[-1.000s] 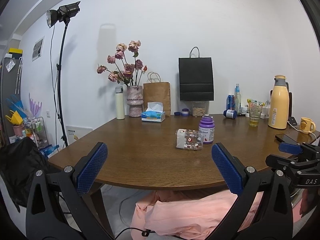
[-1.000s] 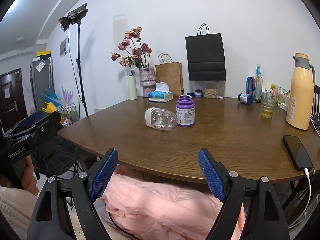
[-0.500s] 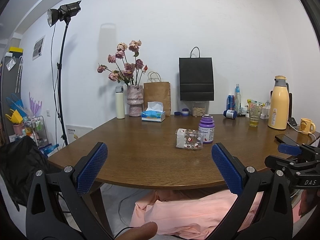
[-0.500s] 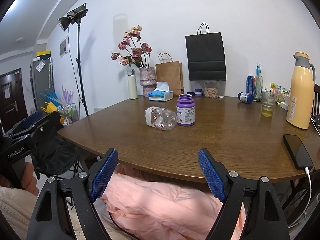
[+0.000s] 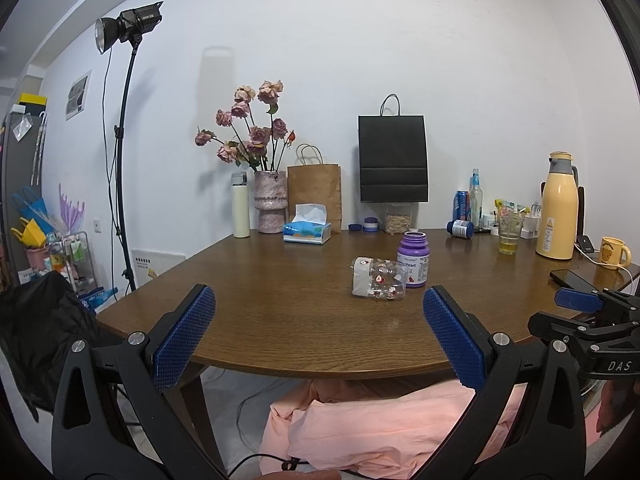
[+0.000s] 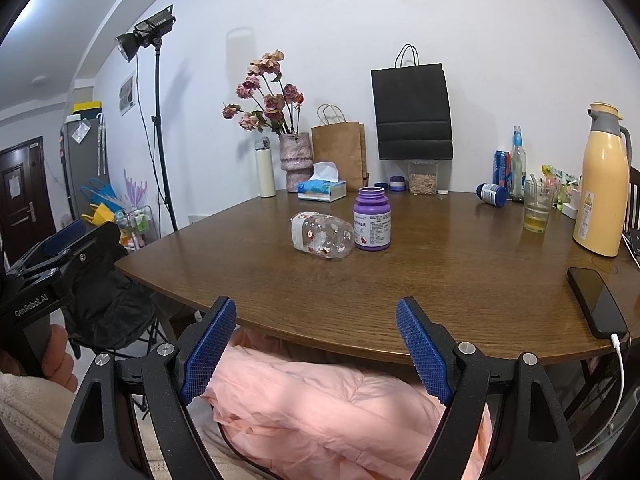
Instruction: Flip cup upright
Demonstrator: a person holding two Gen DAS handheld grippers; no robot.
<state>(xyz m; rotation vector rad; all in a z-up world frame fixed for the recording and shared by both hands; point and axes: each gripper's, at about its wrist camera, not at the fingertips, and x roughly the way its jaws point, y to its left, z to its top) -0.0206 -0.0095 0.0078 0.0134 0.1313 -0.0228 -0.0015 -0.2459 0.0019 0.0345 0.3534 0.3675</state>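
A clear plastic cup (image 5: 378, 279) (image 6: 322, 236) with small red prints and a white end lies on its side on the brown wooden table (image 5: 280, 312) (image 6: 440, 280), touching a purple jar (image 5: 413, 259) (image 6: 372, 218) on its right. My left gripper (image 5: 318, 312) is open, held before the table's near edge, well short of the cup. My right gripper (image 6: 316, 326) is also open at the near edge, with nothing between its fingers. Each gripper shows in the other's view: the right one at the far right (image 5: 588, 316), the left one at the far left (image 6: 60, 248).
Along the table's back stand a vase of flowers (image 5: 270, 200), tissue box (image 5: 307, 230), paper bags (image 5: 392, 160), a yellow thermos (image 6: 602, 184), a glass (image 6: 536, 210) and a phone (image 6: 596, 300). A light stand (image 5: 120, 140) is at left. Pink fabric (image 6: 320, 408) lies below.
Almost nothing has moved; the right wrist view has crept slightly nearer to the table, and both grippers stay open.
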